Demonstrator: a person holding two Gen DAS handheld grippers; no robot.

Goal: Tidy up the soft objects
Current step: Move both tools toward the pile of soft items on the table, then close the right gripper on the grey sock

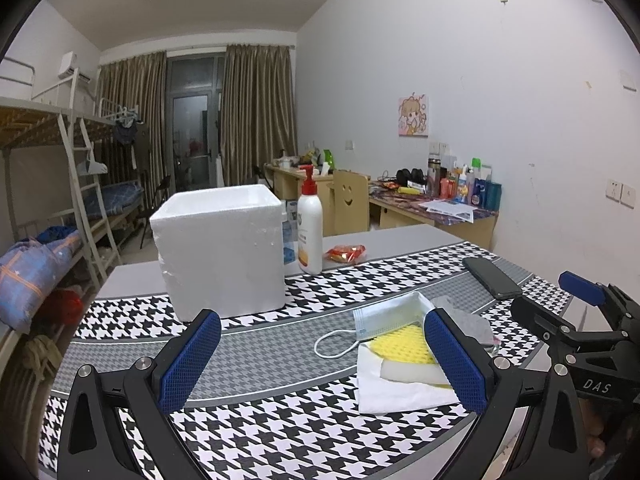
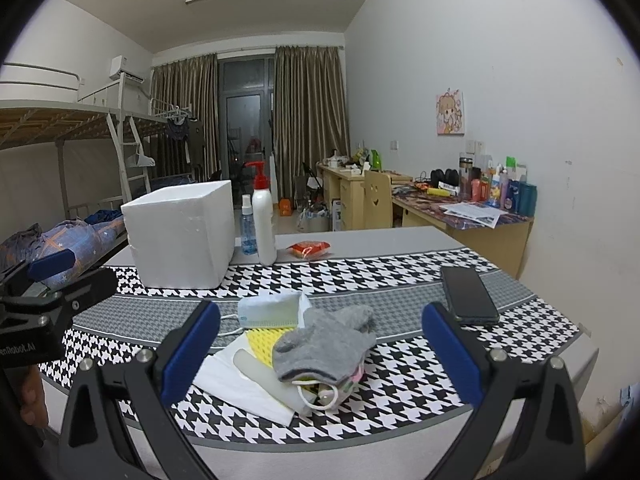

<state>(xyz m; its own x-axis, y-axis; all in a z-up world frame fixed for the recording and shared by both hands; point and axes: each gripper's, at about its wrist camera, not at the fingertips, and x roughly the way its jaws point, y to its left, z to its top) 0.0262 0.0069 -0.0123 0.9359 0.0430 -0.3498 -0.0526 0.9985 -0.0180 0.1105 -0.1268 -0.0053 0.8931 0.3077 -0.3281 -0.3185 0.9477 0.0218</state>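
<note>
Right-wrist view: my right gripper (image 2: 320, 354) hangs with its jaws spread wide and empty above a heap of soft things on the houndstooth table (image 2: 420, 384). A grey sock (image 2: 328, 342) lies on top, over a yellow sponge (image 2: 266, 346), a white folded cloth (image 2: 240, 386) and a blue face mask (image 2: 270, 310); something pinkish with a white loop pokes out beneath the sock, too bunched for me to name. Left-wrist view shows my left gripper (image 1: 322, 358) likewise spread and holding nothing, its right pad just in front of the same pile. Behind stands a white foam box (image 2: 182, 234), well apart from the heap; its inside is hidden from both cameras. Beside it are a lotion pump bottle (image 2: 264, 222), a small spray bottle (image 2: 247, 226) and a red snack packet (image 2: 310, 249); a dark phone (image 2: 468, 294) rests to the right. By my reading, the sorting has barely begun: every soft item I can see sits unsorted on the table, and, if the box is where they go, each must be lifted across.
</note>
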